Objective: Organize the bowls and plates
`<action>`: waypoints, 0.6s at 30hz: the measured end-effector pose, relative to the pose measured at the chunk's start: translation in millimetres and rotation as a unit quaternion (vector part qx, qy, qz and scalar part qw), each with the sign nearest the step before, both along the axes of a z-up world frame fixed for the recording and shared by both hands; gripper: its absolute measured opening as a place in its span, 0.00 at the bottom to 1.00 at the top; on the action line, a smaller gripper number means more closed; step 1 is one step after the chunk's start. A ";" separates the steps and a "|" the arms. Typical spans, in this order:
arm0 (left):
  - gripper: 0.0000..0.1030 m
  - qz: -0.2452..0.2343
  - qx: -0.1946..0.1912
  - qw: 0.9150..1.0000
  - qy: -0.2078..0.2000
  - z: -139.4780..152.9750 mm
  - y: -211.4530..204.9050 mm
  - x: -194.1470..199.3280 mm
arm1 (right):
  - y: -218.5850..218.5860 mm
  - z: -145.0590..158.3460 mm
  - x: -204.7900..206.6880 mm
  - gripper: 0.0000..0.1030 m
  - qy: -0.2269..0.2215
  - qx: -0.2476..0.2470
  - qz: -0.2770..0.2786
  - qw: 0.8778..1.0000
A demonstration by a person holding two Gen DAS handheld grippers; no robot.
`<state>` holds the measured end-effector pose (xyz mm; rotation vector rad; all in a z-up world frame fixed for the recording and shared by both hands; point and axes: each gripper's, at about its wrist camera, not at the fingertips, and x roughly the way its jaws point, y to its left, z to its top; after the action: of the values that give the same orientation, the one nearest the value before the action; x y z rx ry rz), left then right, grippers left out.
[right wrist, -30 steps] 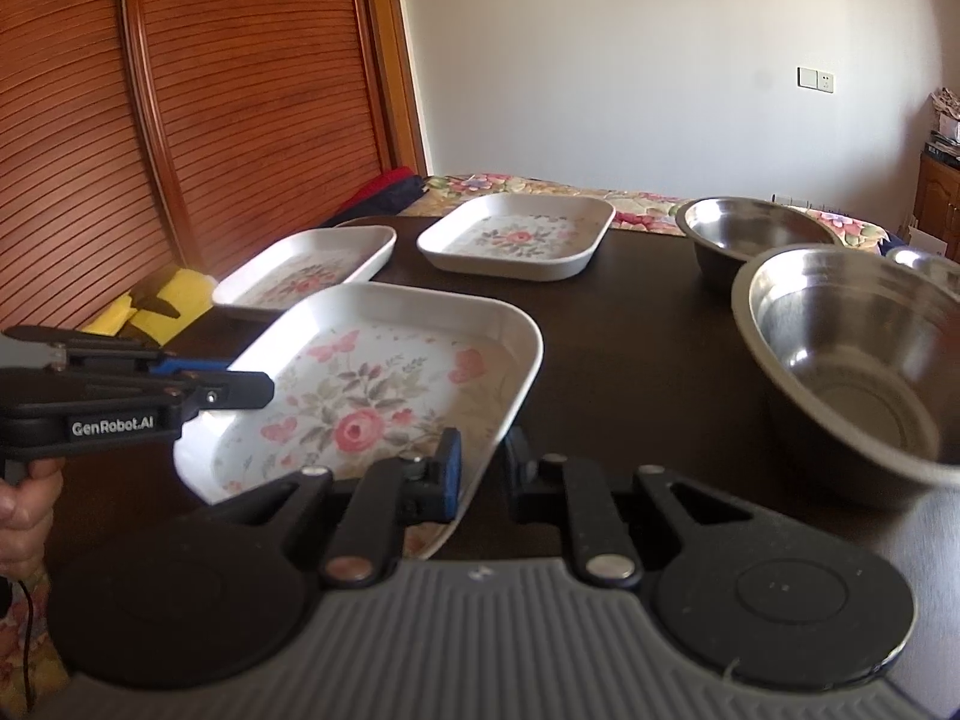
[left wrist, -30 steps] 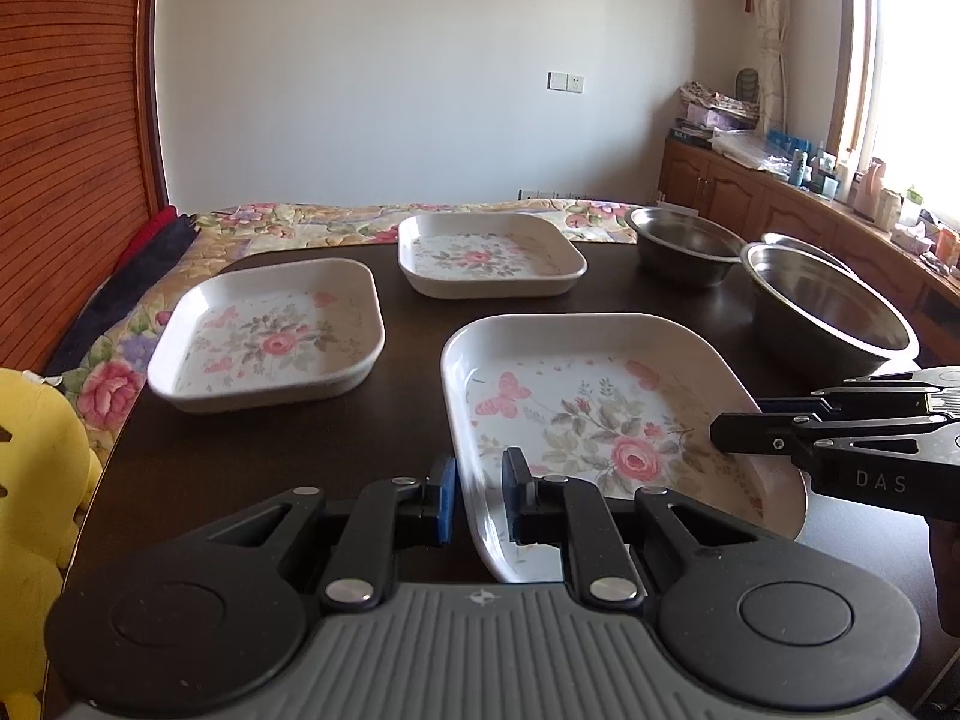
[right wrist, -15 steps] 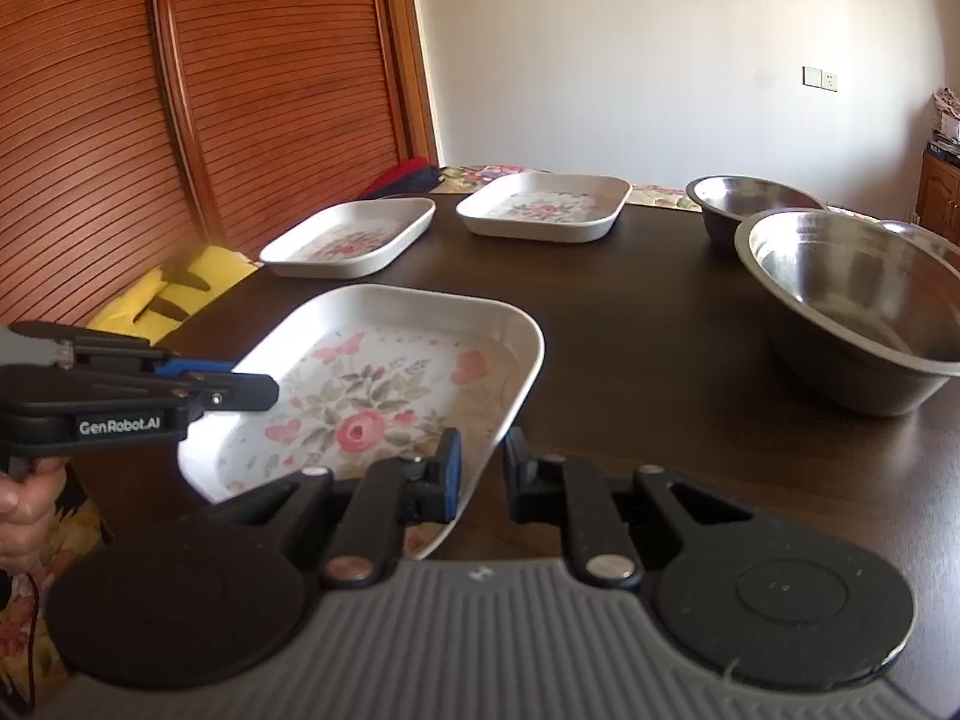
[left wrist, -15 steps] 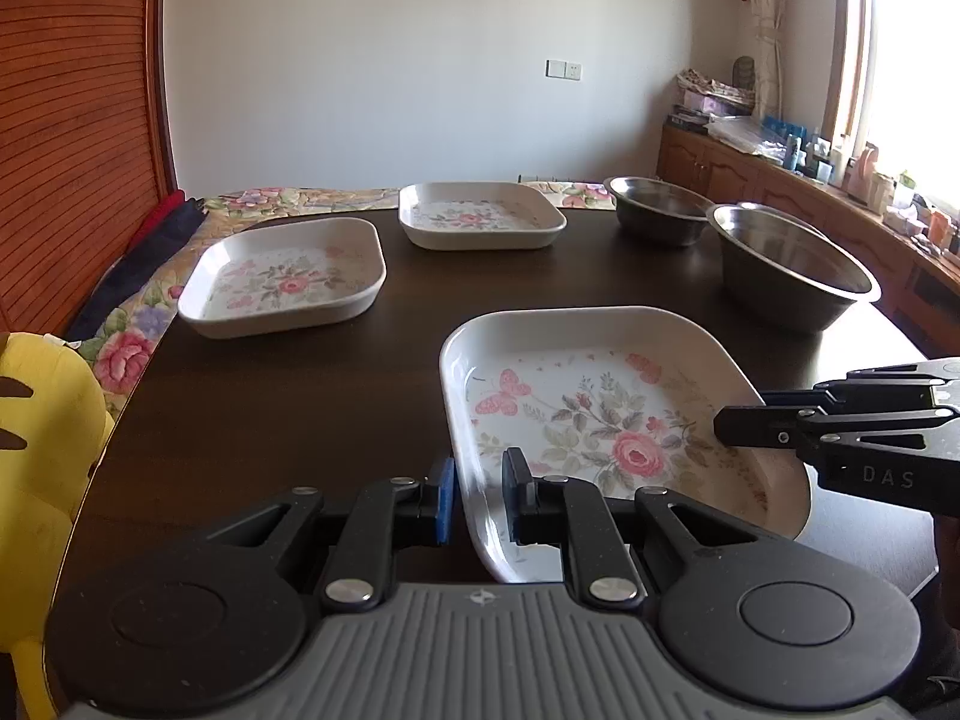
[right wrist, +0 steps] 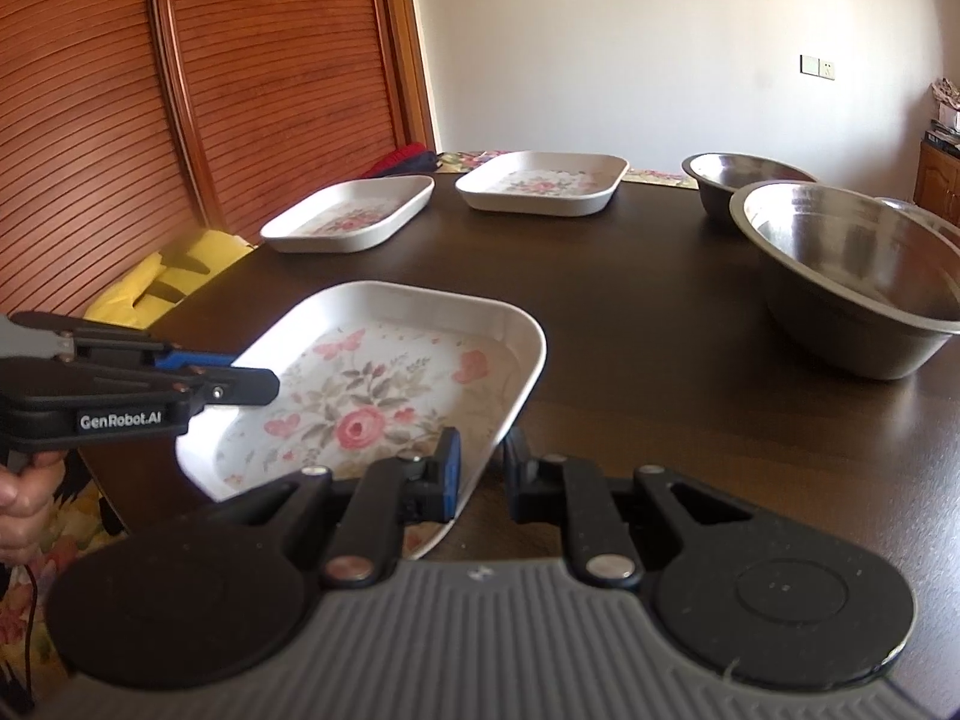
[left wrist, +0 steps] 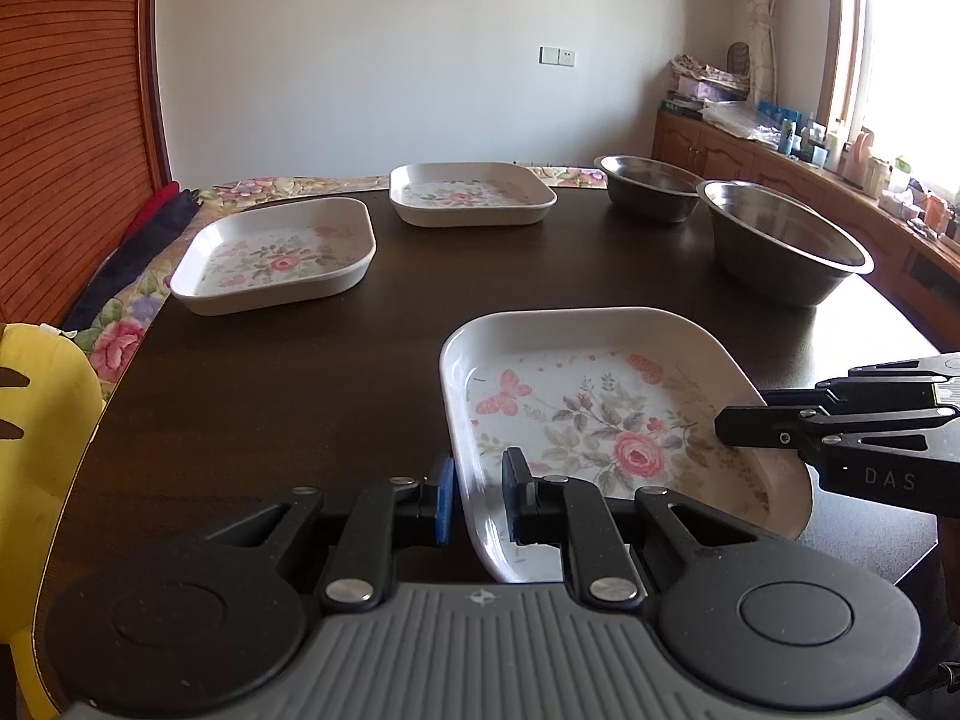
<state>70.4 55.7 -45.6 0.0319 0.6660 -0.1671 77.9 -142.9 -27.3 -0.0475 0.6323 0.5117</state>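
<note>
A white square plate with a rose pattern (left wrist: 600,420) (right wrist: 372,396) is held over the near part of the dark table (left wrist: 300,390). My left gripper (left wrist: 480,501) is shut on its left rim, one finger inside and one outside. My right gripper (right wrist: 483,474) is shut on the opposite rim; it shows in the left wrist view as right gripper (left wrist: 726,426). Two more floral plates (left wrist: 276,258) (left wrist: 468,192) lie at the far left. A large steel bowl (left wrist: 780,246) and a smaller steel bowl (left wrist: 648,186) stand at the far right.
A yellow chair (left wrist: 42,420) stands at the table's left side, with a floral cloth (left wrist: 120,342) beyond it. A slatted wooden wall (right wrist: 180,120) runs along the left. A cluttered sideboard (left wrist: 810,180) lies under the window on the right.
Both grippers, still holding the plate, have drawn back toward the table's near edge and sunk lower. The other plates and bowls now look farther away.
</note>
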 end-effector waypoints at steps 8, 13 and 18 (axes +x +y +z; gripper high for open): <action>0.17 -0.001 -0.004 1.000 -0.003 -2.4 1.5 0.6 | -0.2 -1.8 -0.8 0.17 -0.003 0.001 0.001 1.000; 0.21 0.001 -0.008 1.000 -0.003 -2.7 3.2 0.4 | -1.4 -1.2 -0.9 0.18 -0.001 0.004 -0.001 1.000; 0.31 0.011 -0.011 1.000 -0.006 -1.7 10.0 2.1 | -7.6 10.0 -0.8 0.22 -0.014 0.008 -0.011 1.000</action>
<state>72.5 65.7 -47.3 0.0042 0.6524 -0.1526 77.1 -150.6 -17.3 -0.0329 0.6004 0.4941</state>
